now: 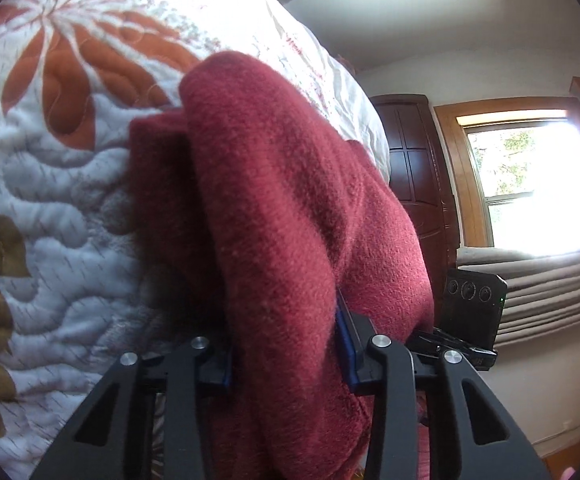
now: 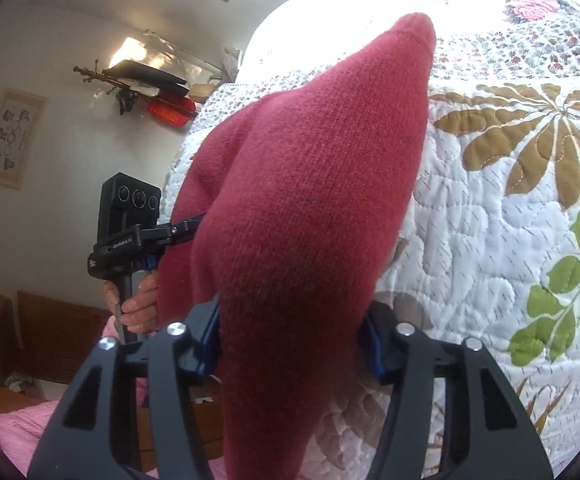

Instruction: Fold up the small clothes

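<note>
Left wrist view: left claw (image 1: 285, 344) clamped the dark red knitted garment (image 1: 273, 200) above the floral quilted bed (image 1: 49, 184); right claw (image 2: 290, 332) pinched it likewise. Best practice: keep both edges level, lower evenly.

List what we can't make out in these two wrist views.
- Left wrist: red knit garment covers the left gripper's fingertips and the quilt beyond it.
- Right wrist: garment hides the right gripper's fingertips; its lower end is cut off by the frame.
- Garment type: unclear, bunched in both views.
</note>
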`<state>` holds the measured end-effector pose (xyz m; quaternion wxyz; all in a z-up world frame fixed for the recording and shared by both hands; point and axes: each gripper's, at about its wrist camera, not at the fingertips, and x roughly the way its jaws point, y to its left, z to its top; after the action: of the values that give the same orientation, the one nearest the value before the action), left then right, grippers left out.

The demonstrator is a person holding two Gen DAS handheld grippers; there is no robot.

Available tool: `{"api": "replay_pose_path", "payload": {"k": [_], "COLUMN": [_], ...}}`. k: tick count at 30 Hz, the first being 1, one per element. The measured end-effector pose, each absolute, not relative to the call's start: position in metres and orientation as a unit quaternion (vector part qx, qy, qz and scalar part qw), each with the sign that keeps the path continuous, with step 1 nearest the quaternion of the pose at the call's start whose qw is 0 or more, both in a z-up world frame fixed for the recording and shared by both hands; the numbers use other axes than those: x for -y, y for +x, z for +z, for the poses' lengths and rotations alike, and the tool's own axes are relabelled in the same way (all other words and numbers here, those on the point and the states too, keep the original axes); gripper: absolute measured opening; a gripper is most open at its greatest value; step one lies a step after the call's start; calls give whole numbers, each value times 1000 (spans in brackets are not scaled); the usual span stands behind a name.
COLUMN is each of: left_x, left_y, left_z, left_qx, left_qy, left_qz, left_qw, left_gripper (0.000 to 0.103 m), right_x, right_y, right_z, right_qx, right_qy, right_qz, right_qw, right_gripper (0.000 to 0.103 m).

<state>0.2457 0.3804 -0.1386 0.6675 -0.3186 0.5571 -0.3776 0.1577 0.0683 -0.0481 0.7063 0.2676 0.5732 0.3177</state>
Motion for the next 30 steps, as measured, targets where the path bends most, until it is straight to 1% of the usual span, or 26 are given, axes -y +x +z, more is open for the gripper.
{"api": "replay_pose_path", "payload": {"k": [2,6,11,13,15,18,20,22,23,24,26,28,29,30], "left_x": [-377,-357,-307,-288,-270,-256,-251,-254,-252,-250,-248,-255,-259,-259], "left_y": [240,225,207,197,192,179,176,172,169,167,157,145,135,126], "left_z": [-128,-103,-75,-72,-76,-103,-121,-125,-122,-117,-101,-84,-74,-63], "left_qx": [-547,-531,-515,-507,-511,-532,-539,-538,-536,-535,-534,-527,-524,-521], "left_qy": [-319,-307,-291,-284,-285,-261,-272,-289,-285,-279,-260,-245,-230,-213], "left_qz": [-382,-402,-432,-437,-431,-402,-390,-383,-377,-370,-349,-324,-310,-304], "left_qw": [674,680,681,686,687,698,695,693,699,707,725,747,759,769], "left_gripper": [37,37,37,37,37,38,40,43,44,45,48,53,53,55], "right_x": [-61,-31,23,45,63,79,81,84,84,83,87,85,88,90], "right_y": [154,140,119,115,115,118,118,116,116,114,107,96,90,82], "right_z": [-41,-15,12,8,-7,-47,-73,-81,-79,-76,-68,-56,-53,-49], "right_qx": [-568,-544,-518,-518,-527,-563,-574,-563,-559,-557,-555,-554,-552,-550], "right_qy": [268,253,226,225,229,229,250,269,266,258,240,234,236,236], "right_qz": [321,326,322,315,306,281,286,299,303,303,297,297,300,305], "right_qw": [709,731,759,763,759,743,726,722,725,729,739,742,742,741], "right_gripper": [51,50,50,50,51,52,56,57,60,62,72,77,80,80]}}
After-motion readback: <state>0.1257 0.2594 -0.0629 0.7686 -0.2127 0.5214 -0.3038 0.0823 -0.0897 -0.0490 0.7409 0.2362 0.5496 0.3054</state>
